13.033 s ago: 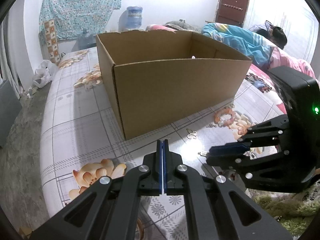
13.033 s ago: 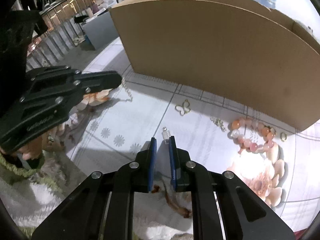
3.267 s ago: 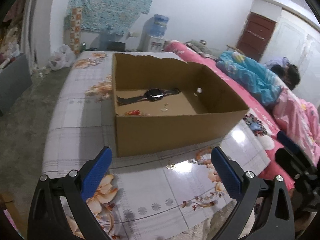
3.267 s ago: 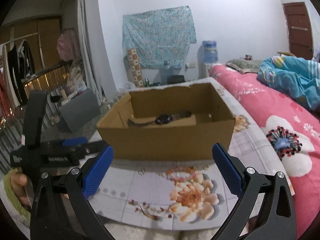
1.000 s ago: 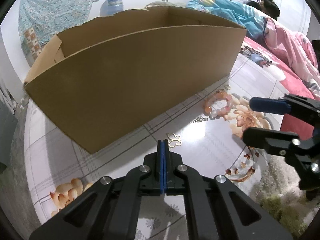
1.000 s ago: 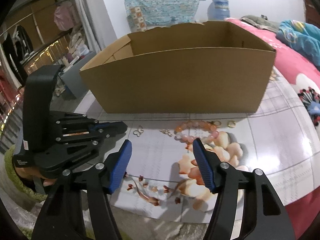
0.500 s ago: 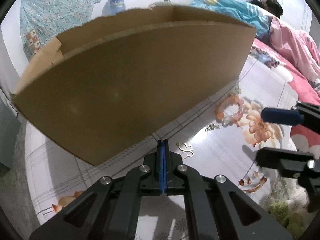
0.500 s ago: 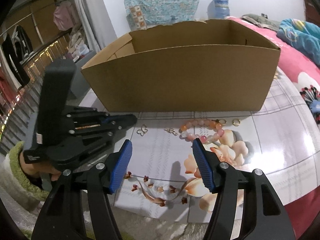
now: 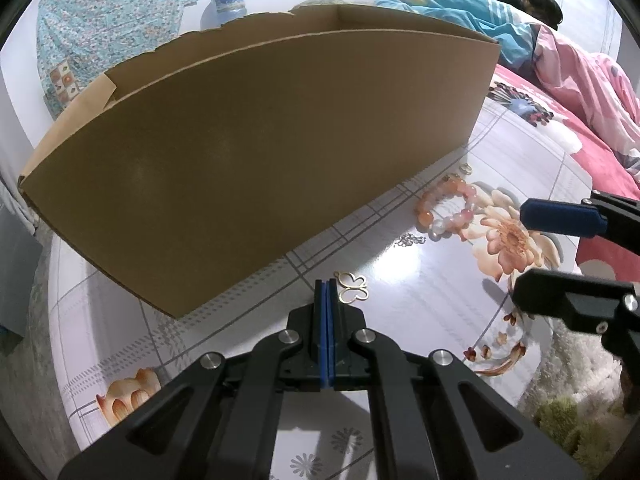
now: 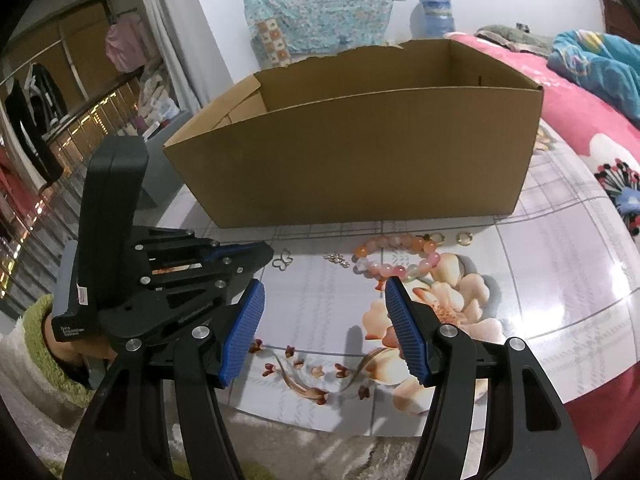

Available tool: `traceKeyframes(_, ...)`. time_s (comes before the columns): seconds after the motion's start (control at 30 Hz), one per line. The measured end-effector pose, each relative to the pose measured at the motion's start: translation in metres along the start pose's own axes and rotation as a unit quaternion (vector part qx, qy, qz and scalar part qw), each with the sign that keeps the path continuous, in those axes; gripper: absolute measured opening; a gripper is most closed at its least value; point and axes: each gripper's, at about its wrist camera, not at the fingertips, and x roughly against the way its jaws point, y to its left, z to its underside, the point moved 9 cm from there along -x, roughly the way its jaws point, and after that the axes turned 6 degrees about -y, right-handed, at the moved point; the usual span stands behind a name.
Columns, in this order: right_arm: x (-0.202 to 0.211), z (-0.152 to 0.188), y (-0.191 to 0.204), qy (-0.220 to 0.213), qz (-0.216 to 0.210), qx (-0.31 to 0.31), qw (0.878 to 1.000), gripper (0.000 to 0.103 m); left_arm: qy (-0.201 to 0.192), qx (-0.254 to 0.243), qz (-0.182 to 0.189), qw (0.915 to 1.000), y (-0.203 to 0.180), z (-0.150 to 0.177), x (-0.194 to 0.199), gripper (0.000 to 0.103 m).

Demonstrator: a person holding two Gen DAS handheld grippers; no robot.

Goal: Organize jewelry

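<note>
glossy floral tabletop [image 10: 560,280] before us, cardboard box [image 10: 360,160], bead bracelet [image 10: 394,262], bed [image 10: 580,112] behind, our left gripper [image 9: 326,292] closed empty, right gripper [image 10: 324,308] open, empty

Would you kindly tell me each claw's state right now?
Left claw: shut, nothing between its pads.
Right claw: open, holding nothing.

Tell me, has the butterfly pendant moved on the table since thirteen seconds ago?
No. The butterfly pendant lies before the cardboard box, left of the bead bracelet, as before.
</note>
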Motion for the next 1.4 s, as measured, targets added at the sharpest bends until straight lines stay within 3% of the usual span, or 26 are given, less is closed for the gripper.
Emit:
traceKeyframes(0.23, 0.002, 0.002, -0.011, 0.004, -0.008, -0.026, 1.000, 0.065, -0.020, 0.006, 0.015, 0.9997, 0.001, -0.003, 0.011, 0.001)
traceKeyframes(0.4, 0.005, 0.004, -0.015, 0.006, -0.016, -0.031, 0.999, 0.067, -0.020, -0.006, 0.039, 0.9990, -0.005, -0.002, 0.015, 0.016)
traceKeyframes(0.6, 0.004, 0.006, -0.021, 0.010, -0.024, -0.044, 0.999, 0.067, -0.013, -0.033, 0.051, 0.9981, -0.014, -0.003, 0.011, 0.025)
traceKeyframes(1.1, -0.009, 0.004, -0.020, 0.022, -0.036, -0.044, 0.998, 0.067, 0.004, -0.074, 0.062, 0.9953, -0.012, -0.007, -0.006, 0.025)
traceKeyframes(1.13, -0.010, 0.004, -0.019, 0.023, -0.037, -0.044, 0.998, 0.067, 0.005, -0.076, 0.062, 0.9952, -0.013, -0.007, -0.006, 0.025)
traceKeyframes(1.2, -0.011, 0.004, -0.018, 0.023, -0.038, -0.043, 0.998, 0.067, 0.008, -0.082, 0.068, 0.9943, -0.016, -0.007, -0.006, 0.012)
traceKeyframes(1.4, -0.013, 0.001, -0.018, 0.019, -0.036, -0.042, 0.998, 0.067, 0.003, -0.081, 0.057, 0.9951, -0.017, -0.008, -0.007, 0.012)
